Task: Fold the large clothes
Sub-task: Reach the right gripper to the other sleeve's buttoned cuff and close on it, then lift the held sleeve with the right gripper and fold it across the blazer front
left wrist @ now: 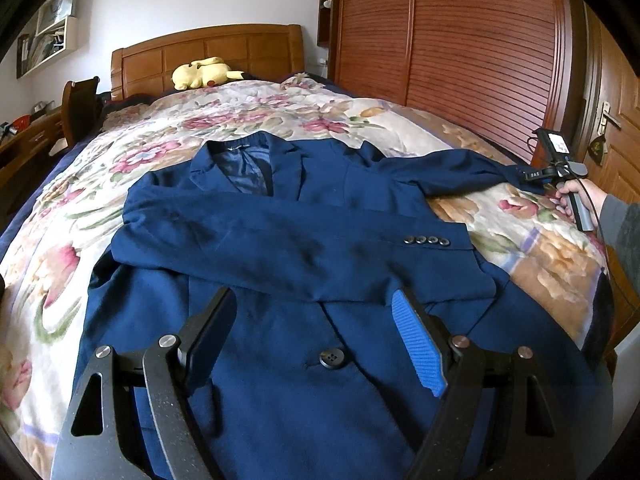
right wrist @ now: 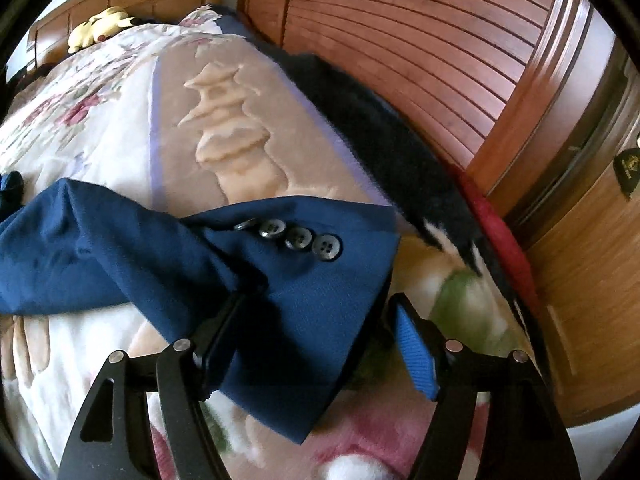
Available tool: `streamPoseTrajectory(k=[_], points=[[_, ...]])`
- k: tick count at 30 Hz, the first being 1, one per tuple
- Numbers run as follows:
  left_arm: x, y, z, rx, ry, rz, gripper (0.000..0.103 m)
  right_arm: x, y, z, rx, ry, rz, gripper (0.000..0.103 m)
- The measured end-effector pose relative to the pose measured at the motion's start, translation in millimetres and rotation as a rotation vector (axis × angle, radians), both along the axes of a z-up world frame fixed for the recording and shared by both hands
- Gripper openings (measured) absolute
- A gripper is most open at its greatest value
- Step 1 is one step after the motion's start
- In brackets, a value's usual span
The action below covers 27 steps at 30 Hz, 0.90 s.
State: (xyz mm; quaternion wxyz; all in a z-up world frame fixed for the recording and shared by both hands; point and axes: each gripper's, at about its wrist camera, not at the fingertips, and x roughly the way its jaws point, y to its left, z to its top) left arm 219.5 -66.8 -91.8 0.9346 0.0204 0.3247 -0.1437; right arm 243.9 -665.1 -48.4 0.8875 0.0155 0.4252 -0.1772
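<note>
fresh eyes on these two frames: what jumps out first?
The navy blue suit jacket spread front-up across the floral blanket dominates, one sleeve already folded across its chest. Its other sleeve cuff with four dark buttons lies between the open fingers of the right gripper, near the bed's edge by the slatted wooden wardrobe. A yellow plush toy sits by the headboard.

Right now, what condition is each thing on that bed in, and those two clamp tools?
Navy blue suit jacket: flat on the bed, face up, front button done up.
One sleeve: folded across the chest.
Other sleeve: stretched out sideways, cuff between the right tool's jaws.
Left gripper: jaws open, empty, over the jacket.
Right gripper: jaws open, not pinching.
Yellow plush toy: lying by the headboard.
</note>
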Motion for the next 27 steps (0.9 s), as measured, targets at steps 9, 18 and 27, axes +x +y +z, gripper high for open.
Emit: streamPoseTrajectory(k=[9,18,27], points=[[-4,6,5,-0.018,-0.016,0.009,0.081,-16,58,26,-0.074,-0.008,0.210,0.014],[-15,19,16,-0.038,-0.047,0.023,0.081,-60,158,118,-0.150,-0.182,0.397,0.013],[-31,43,27,-0.046,-0.079,0.056,0.081,-118,258,179,-0.225,-0.316,0.563,0.013]])
